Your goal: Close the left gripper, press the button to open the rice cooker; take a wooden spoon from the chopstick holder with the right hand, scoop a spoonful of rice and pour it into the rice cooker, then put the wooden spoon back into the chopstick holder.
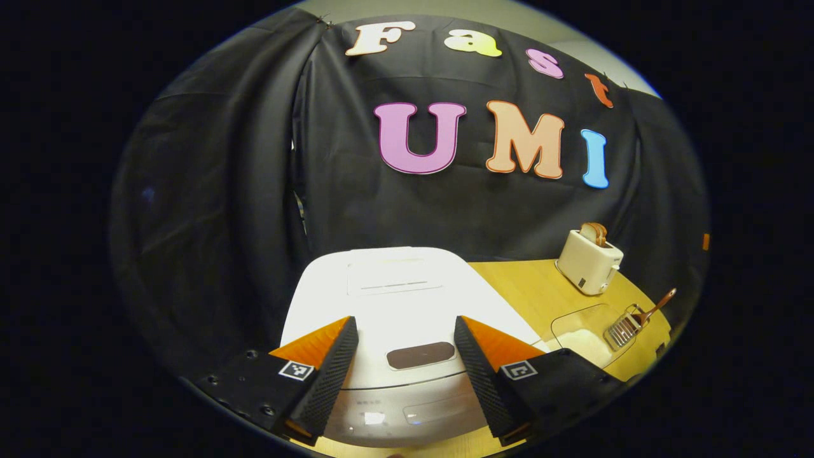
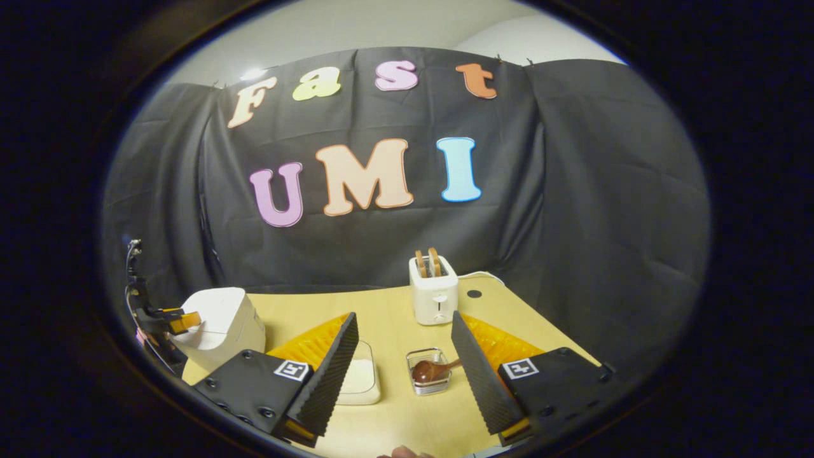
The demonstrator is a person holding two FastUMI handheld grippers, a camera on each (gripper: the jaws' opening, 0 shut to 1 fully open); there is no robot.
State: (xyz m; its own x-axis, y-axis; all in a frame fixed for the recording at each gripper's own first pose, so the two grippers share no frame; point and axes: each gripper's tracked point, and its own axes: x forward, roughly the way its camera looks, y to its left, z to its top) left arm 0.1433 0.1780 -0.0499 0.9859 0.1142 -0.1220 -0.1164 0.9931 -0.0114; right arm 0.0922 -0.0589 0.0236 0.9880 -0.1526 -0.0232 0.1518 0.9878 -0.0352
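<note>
The white rice cooker (image 1: 394, 286) stands right below my left gripper (image 1: 406, 321) with its lid down. Its dark oval button (image 1: 421, 355) lies between the spread fingers; the gripper is open and holds nothing. Farther right, the wooden spoon (image 1: 658, 305) leans out of the wire chopstick holder (image 1: 622, 331), beside a clear box of rice (image 1: 582, 334). My right gripper (image 2: 404, 316) is open over the table. Ahead of it are the chopstick holder (image 2: 430, 372) with the wooden spoon (image 2: 427, 370) in it and the rice box (image 2: 359, 378). The rice cooker (image 2: 219, 324) and the left gripper (image 2: 172, 321) show at far left.
A white toaster (image 2: 434, 292) with two slices of toast stands at the back of the wooden table (image 2: 381, 312), behind the chopstick holder. The toaster (image 1: 590, 261) also stands right of the cooker. Black cloth walls close off the table's back and sides.
</note>
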